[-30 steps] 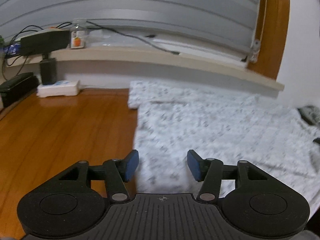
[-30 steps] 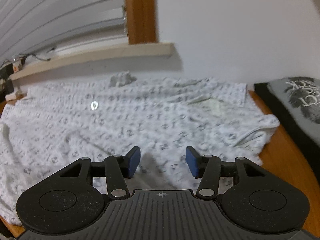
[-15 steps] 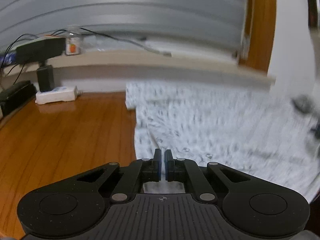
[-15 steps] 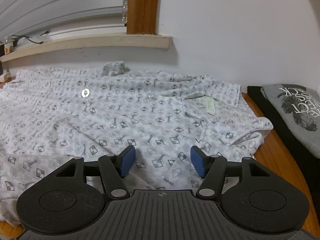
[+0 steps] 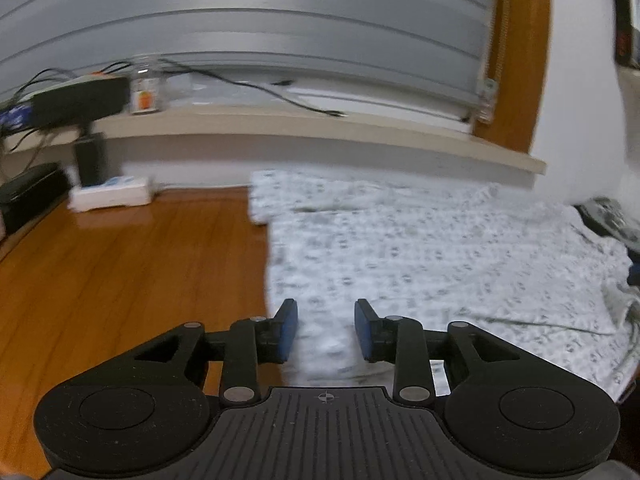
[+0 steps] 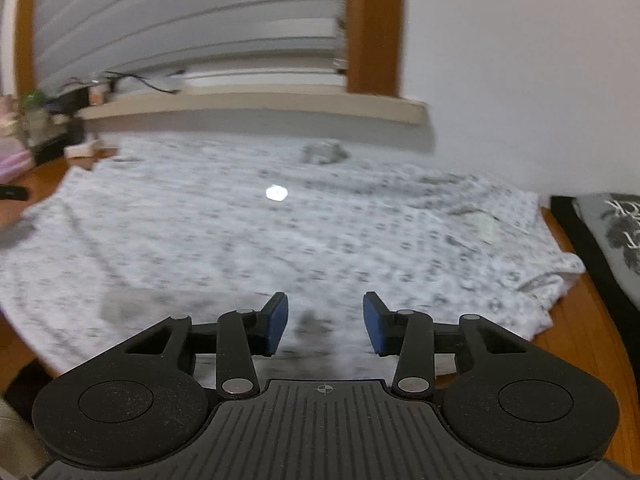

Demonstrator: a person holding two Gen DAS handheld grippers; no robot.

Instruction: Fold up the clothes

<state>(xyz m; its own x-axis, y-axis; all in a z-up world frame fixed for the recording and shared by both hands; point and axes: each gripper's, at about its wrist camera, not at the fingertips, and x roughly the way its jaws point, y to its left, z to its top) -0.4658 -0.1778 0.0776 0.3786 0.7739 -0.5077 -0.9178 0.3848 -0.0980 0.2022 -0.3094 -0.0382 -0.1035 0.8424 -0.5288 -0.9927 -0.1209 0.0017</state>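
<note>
A white shirt printed with small grey diamond motifs [image 6: 304,236] lies spread across the orange-brown wooden floor [image 5: 120,264] below a pale window ledge [image 5: 320,128], its left edge running straight along the bare boards and a narrow flap doubled over near that edge. The left gripper [image 5: 326,330], whose blue pads were pinched tight on the hem half a second ago, now stands with its jaws parted and nothing between them, poised over that same edge. The right gripper [image 6: 325,322] is likewise spread wide and empty above the shirt's near hem, as it was a second back. Both views are blurred by motion. The release suggests one placement or tug of the cloth is over. A folded grey printed garment [image 6: 616,236] rests on a black mat beside the shirt.
</note>
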